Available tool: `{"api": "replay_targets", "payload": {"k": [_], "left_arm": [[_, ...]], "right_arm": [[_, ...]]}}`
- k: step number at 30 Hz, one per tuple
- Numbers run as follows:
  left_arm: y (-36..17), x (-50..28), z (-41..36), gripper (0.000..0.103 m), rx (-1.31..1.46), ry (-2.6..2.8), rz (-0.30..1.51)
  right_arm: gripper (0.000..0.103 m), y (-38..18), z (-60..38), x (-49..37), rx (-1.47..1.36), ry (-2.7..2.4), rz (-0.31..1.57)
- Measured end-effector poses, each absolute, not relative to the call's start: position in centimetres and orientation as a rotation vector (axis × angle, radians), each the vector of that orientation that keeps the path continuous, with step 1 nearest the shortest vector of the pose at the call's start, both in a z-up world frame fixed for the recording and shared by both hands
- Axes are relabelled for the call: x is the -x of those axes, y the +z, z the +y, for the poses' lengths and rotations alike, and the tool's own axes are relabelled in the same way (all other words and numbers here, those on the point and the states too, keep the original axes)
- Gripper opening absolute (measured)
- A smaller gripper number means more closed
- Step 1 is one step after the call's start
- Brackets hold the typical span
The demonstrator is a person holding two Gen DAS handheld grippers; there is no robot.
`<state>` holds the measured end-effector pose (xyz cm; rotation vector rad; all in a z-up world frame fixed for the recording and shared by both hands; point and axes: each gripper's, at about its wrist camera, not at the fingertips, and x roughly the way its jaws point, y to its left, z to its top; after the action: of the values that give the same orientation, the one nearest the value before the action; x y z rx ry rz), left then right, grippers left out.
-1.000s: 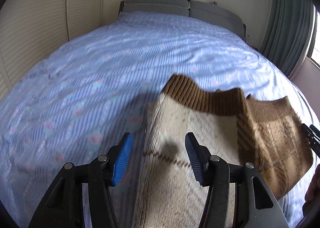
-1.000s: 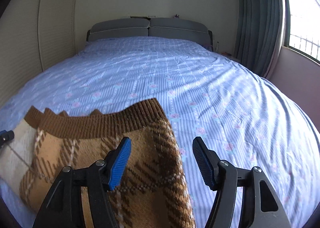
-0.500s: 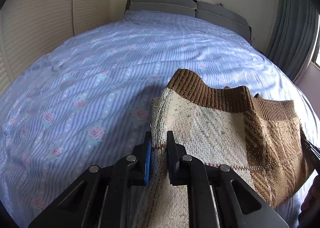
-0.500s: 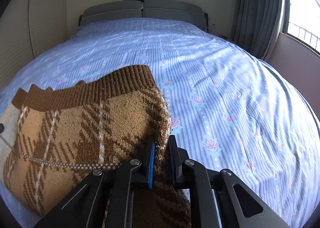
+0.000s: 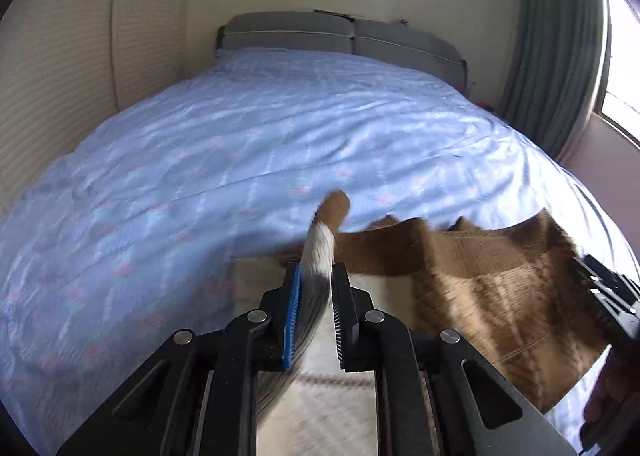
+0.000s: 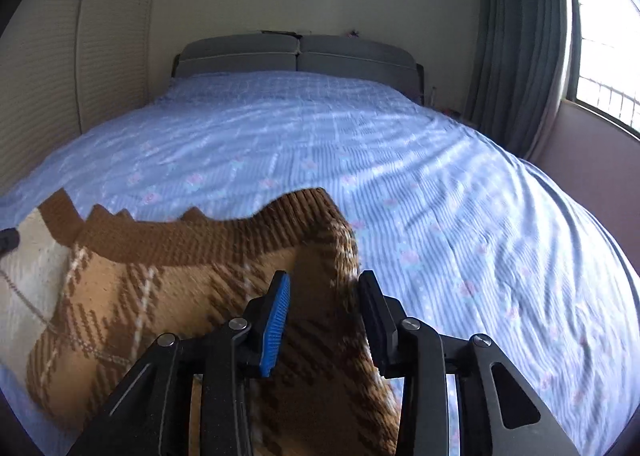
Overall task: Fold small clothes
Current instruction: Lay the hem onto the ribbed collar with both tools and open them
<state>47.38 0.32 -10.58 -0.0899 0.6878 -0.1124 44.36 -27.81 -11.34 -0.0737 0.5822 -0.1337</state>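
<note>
A blue flowered bed [image 5: 200, 159] carries the brown and cream knitted garment [image 6: 132, 296] near its foot. The left gripper [image 5: 316, 288] pinches the garment's cream edge, fingers nearly closed on the lifted fold. The right gripper [image 6: 324, 296] straddles the brown plaid edge, its fingers opening, cloth between them. Grey headboard [image 6: 296, 55] behind, curtain [image 6: 516, 43] at right.

Both wrist views close above sweater [image 5: 500, 280], facing headboard [image 6: 296, 55]; share bed [image 6: 440, 183].
</note>
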Motion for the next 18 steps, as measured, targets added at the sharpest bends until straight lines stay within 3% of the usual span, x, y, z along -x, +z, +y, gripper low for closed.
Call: {"api": "replay_targets", "payload": {"k": [2,7,9,12,16,17,18], "left_arm": [[-11.0,-48.7,-0.9,0.017,0.076,-0.139,0.720],[-12.0,-49.8,-1.1,0.019,0.063,-0.092,0.745],[-12.5,-50.0,-0.3,0.024,0.064,-0.067,0.748],[-12.9,-50.6,0.8,0.043,0.074,-0.054,0.756],[-13.7,-52.0,1.4,0.045,0.124,-0.092,0.812],[-13.6,-52.1,1.3,0.045,0.137,-0.109,0.820],[-13.6,-52.1,1.2,0.045,0.147,-0.126,0.829]], "right_arm": [[0.043,-11.2,-26.7,-45.4,0.091,-0.099,0.591],[0.044,-10.3,-27.1,-45.9,0.099,-0.219,0.568],[0.057,-10.7,-27.7,-46.4,0.105,-0.240,0.594],[0.070,-11.6,-28.6,-47.4,0.131,-0.228,0.631],[0.069,-12.4,-30.6,-49.2,0.030,-0.166,0.701],[0.066,-12.6,-31.0,-49.6,-0.007,-0.143,0.721],[0.055,-12.7,-31.5,-50.0,-0.040,-0.117,0.735]]}}
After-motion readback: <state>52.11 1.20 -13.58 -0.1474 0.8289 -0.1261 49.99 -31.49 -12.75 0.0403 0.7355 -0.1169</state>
